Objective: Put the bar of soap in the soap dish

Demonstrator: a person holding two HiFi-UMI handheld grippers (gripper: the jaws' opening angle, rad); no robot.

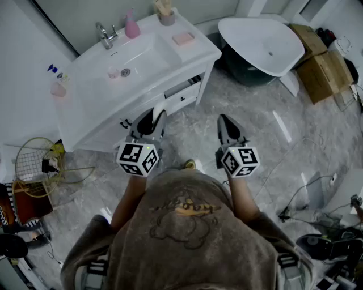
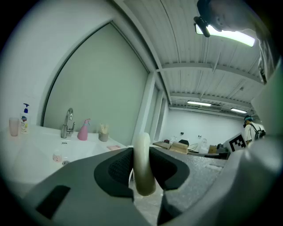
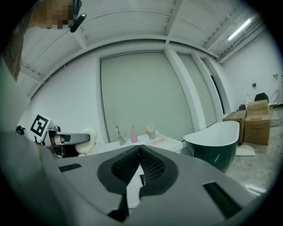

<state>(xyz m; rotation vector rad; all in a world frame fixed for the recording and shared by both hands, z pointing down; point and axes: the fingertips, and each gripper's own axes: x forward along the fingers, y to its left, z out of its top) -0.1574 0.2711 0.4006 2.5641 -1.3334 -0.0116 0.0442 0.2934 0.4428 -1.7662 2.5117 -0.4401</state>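
A cream bar of soap (image 2: pixel 142 163) stands on edge between the pads of my left gripper (image 2: pixel 142 172), which is shut on it. In the head view the left gripper (image 1: pixel 157 115) hovers at the front edge of the white vanity (image 1: pixel 85 107), with the soap (image 1: pixel 160 109) at its tip. The pink soap dish (image 1: pixel 183 38) sits on the vanity's far right corner, well beyond both grippers; the dish (image 3: pixel 159 142) also shows in the right gripper view. My right gripper (image 1: pixel 227 122) hangs over the floor to the right, its jaws (image 3: pixel 139 165) together and holding nothing.
The vanity carries a sink basin (image 1: pixel 133 56), a faucet (image 1: pixel 105 35), a pink bottle (image 1: pixel 132 25) and a cup of brushes (image 1: pixel 165 11). A bathtub (image 1: pixel 264 45) and cardboard boxes (image 1: pixel 323 71) stand at right. A wire basket (image 1: pixel 37 161) and cables (image 1: pixel 306 192) lie on the floor.
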